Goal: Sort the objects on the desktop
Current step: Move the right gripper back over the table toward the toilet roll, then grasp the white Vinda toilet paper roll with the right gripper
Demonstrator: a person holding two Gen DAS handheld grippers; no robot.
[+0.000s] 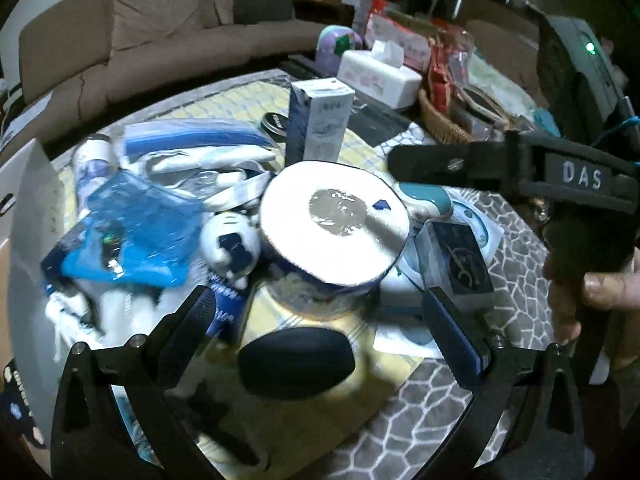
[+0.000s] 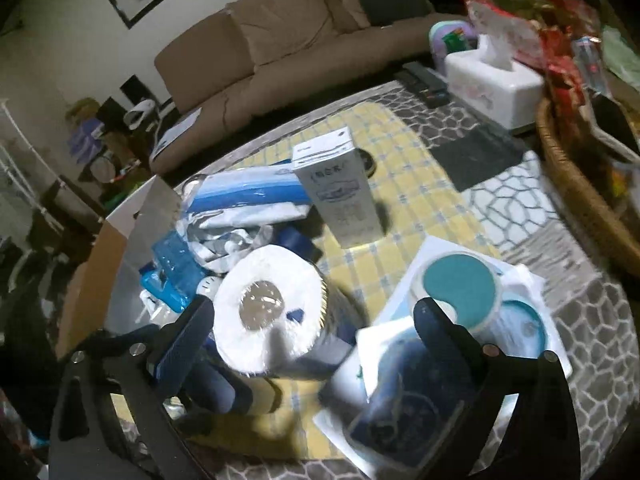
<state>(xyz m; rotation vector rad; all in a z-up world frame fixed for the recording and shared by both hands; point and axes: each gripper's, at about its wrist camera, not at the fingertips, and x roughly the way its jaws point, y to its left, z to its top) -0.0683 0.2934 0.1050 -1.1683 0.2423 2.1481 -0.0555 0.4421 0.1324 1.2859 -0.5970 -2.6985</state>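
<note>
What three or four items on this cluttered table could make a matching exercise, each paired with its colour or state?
Items:
1. tissue box
2. paper roll
3. carton
4. basket

Descriptions:
A. woven, brown, at the table's right edge
B. standing upright on the yellow checked cloth
C. white, a tissue sticking out of its top
D. plastic-wrapped, its flat end facing the cameras

Pairs: 1-C, 2-D, 3-B, 4-A
</note>
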